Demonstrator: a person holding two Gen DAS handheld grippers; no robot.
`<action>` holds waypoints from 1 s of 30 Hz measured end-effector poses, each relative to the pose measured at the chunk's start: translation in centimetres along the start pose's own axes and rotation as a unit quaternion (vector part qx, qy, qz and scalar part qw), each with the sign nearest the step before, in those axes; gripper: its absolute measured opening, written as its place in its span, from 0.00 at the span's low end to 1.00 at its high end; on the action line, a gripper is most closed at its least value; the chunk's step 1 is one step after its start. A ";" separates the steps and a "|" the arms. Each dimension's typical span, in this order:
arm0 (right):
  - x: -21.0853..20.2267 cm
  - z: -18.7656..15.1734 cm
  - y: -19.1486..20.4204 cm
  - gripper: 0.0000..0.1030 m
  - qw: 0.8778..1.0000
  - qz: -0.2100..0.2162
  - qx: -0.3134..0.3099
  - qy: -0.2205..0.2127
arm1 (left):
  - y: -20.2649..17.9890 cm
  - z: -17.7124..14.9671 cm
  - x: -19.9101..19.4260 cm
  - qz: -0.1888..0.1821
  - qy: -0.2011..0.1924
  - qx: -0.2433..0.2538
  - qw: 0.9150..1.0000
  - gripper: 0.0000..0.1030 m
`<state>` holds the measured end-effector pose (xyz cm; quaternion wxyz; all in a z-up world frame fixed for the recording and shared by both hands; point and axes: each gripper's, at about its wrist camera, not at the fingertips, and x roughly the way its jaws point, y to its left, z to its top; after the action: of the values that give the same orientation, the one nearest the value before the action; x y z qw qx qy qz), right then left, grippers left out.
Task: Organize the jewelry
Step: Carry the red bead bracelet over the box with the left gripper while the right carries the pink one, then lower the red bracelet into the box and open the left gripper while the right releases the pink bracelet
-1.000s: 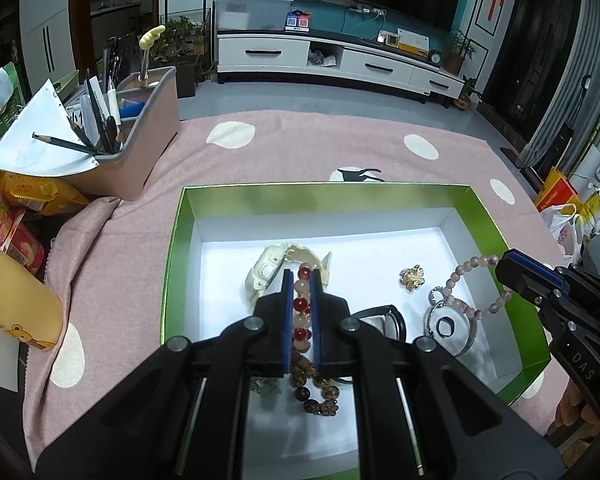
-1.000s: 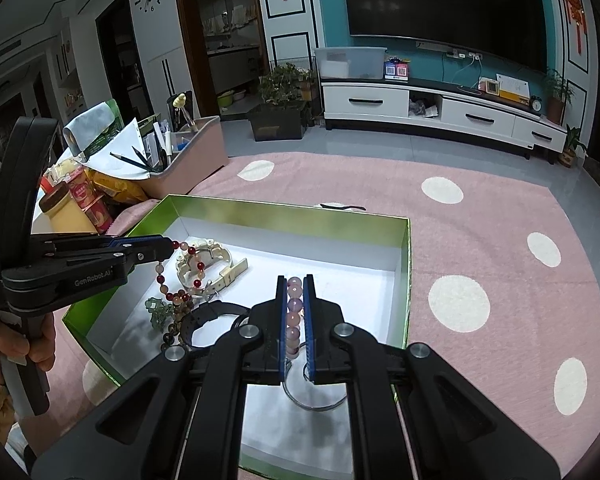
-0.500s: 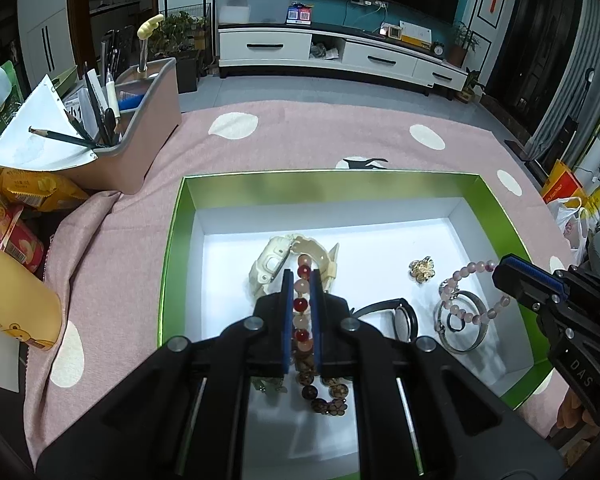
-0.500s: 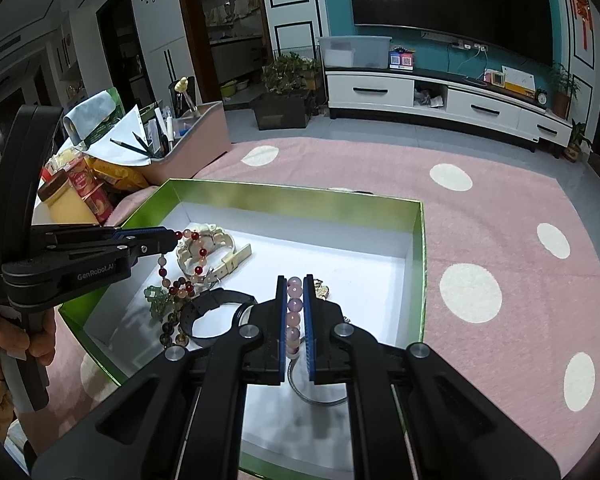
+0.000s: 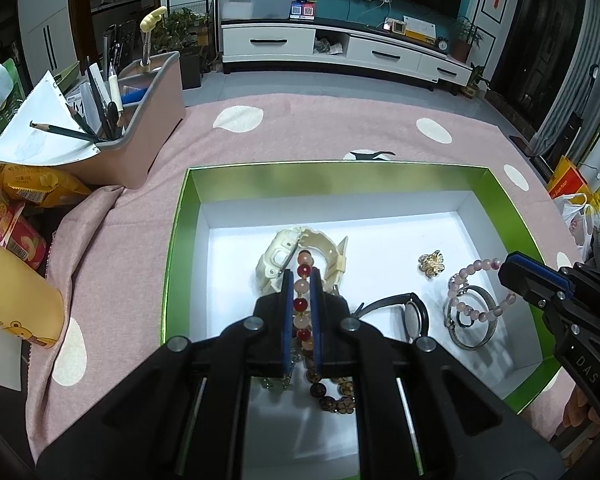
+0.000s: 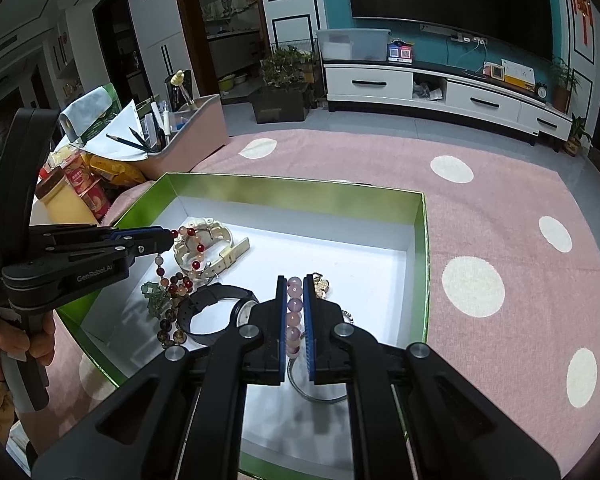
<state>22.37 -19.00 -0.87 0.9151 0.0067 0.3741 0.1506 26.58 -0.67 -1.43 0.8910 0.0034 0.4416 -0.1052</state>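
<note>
Both tools stay as before: our left tool (image 5: 301, 280) still grips the red-bead bracelet (image 5: 303, 304), our right tool (image 6: 293, 284) the pink-bead bracelet (image 6: 294, 308), over the green box (image 5: 320, 176).

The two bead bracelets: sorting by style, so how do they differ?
The red-and-peach bracelet mixes red, pale and brown beads; the lilac bracelet is uniformly pale purple. The left gripper clamps the first, the right gripper the second. Both hang over the green box.
</note>
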 end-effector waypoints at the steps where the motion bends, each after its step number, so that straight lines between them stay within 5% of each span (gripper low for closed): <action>1: 0.0 0.0 0.0 0.07 1.000 0.000 0.000 0.001 | 0.0 0.0 0.0 0.000 0.000 0.000 1.000 0.07; 30: 0.9 -0.4 -0.7 0.07 1.000 -0.007 0.011 0.017 | 0.0 -0.2 0.8 0.012 0.012 0.005 1.000 0.07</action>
<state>22.88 -19.48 -1.82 0.9096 0.0113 0.3910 0.1402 26.89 -0.80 -2.18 0.8869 0.0140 0.4515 -0.0965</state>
